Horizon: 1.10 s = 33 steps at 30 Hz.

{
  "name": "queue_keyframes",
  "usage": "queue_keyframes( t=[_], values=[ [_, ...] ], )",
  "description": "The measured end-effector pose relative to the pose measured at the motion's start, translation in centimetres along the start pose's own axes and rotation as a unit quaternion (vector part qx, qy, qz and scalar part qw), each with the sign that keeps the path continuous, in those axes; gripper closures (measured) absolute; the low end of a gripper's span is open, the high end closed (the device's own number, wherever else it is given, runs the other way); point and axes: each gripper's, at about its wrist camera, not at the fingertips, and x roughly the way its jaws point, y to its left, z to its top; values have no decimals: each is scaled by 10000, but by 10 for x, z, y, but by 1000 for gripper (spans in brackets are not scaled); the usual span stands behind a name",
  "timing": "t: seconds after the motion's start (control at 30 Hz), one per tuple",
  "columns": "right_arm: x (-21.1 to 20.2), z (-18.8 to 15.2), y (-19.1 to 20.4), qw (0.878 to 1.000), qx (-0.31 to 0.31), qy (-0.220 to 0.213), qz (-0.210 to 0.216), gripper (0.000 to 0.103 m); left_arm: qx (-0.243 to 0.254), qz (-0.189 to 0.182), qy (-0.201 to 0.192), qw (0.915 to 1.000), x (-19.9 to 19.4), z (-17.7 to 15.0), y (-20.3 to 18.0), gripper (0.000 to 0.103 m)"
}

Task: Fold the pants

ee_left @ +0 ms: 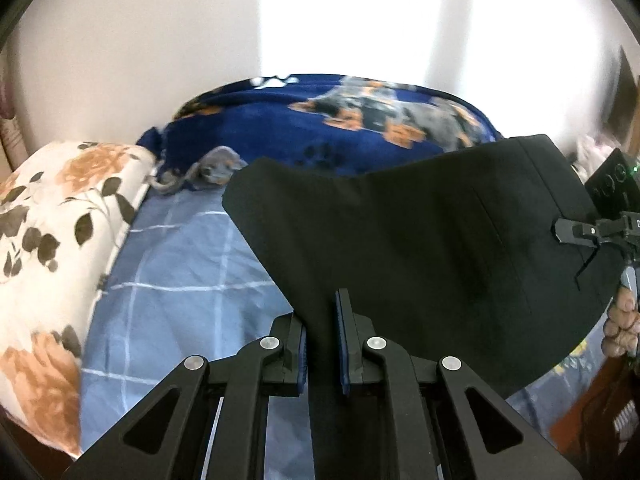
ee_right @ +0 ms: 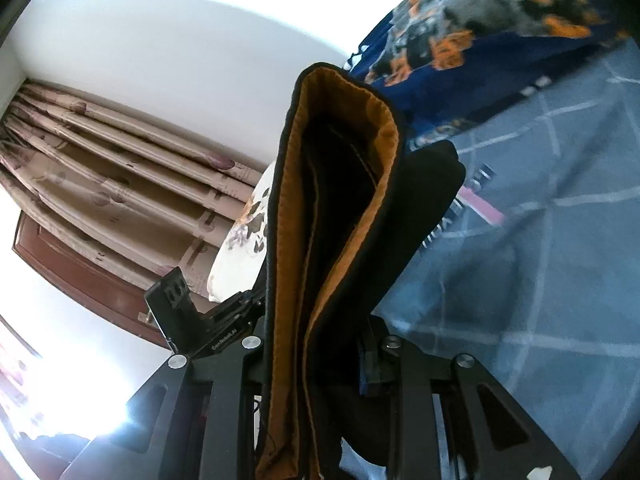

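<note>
Pants (ee_left: 420,240) stretch crosswise over the bed (ee_left: 180,272), each claw, left (ee_left: 322,344) and right (ee_right: 316,360), clamped on them.

Your left gripper (ee_left: 322,344) is clamped on a fold of the black pants (ee_left: 420,248), its blue-padded jaws pinching the cloth between them. The pants spread up and to the right from there, held off the blue checked sheet (ee_left: 176,276). At the far right edge your right gripper (ee_left: 560,232) grips the opposite side of the cloth, with your hand (ee_left: 622,328) just below it. A floral pillow (ee_left: 60,240) lies to the left on the sheet, and a dark blue blanket (ee_left: 320,124) with a dog print is bunched against the wall (ee_left: 160,40) behind.
</note>
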Motion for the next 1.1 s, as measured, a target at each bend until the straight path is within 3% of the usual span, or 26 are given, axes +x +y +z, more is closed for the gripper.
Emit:
queue_keyframes(
  t=[0.3,0.53,0.8,1.1],
  values=[
    [65,55,-30,9993,263,-80,265,79,-83,288,-90,9995,53,37,48,91],
    [96,80,-65,9989,432,-102,142,79,-195,351,29,9992,107,46,72,91],
    [109,81,-115,9964,827,-156,-50,81,-144,412,21,9990,133,39,77,91],
    [110,77,-134,9947,950,-143,-378,80,-382,475,231,9979,147,18,85,91]
  ],
)
